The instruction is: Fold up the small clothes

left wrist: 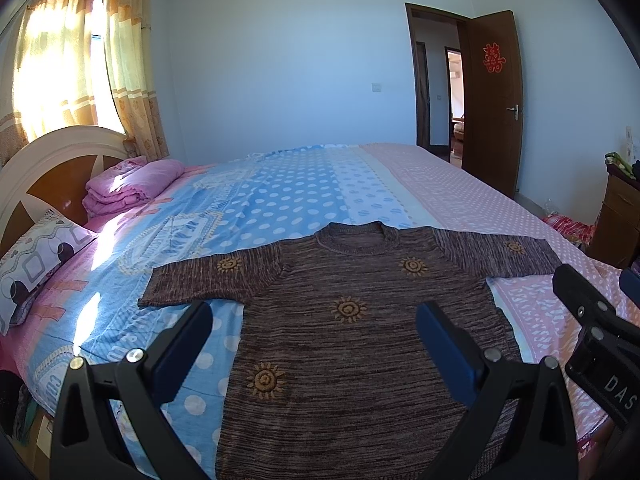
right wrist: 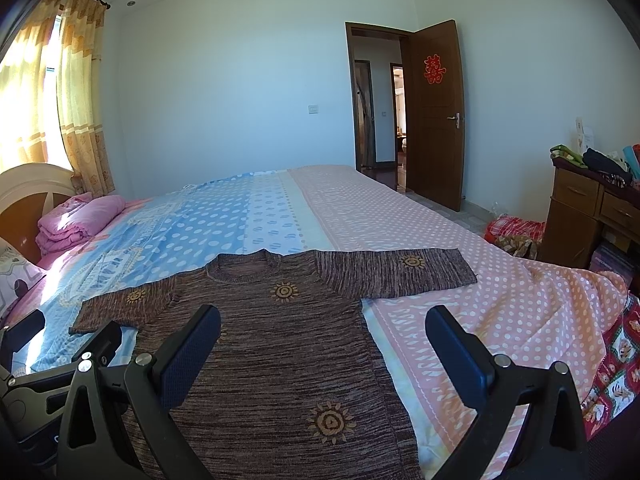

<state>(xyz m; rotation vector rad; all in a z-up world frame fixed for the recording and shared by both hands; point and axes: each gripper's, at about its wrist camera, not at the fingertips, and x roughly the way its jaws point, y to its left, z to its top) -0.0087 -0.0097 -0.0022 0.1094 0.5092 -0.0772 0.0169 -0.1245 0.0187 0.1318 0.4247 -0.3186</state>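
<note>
A brown knitted short-sleeved sweater (left wrist: 352, 344) with yellow sun motifs lies flat, face up, on the bed, sleeves spread to both sides, neck away from me. It also shows in the right wrist view (right wrist: 280, 360). My left gripper (left wrist: 314, 344) is open and empty, held above the sweater's lower body. My right gripper (right wrist: 324, 348) is open and empty, above the sweater's lower right side. The right gripper shows at the right edge of the left wrist view (left wrist: 592, 320). The left gripper shows at the lower left of the right wrist view (right wrist: 60, 356).
The bed (right wrist: 460, 280) has a blue and pink dotted sheet. A folded pink quilt (left wrist: 128, 188) and a pillow (left wrist: 36, 260) lie by the headboard. A wooden dresser (right wrist: 592, 208) stands right of the bed. A brown door (right wrist: 436, 116) is open.
</note>
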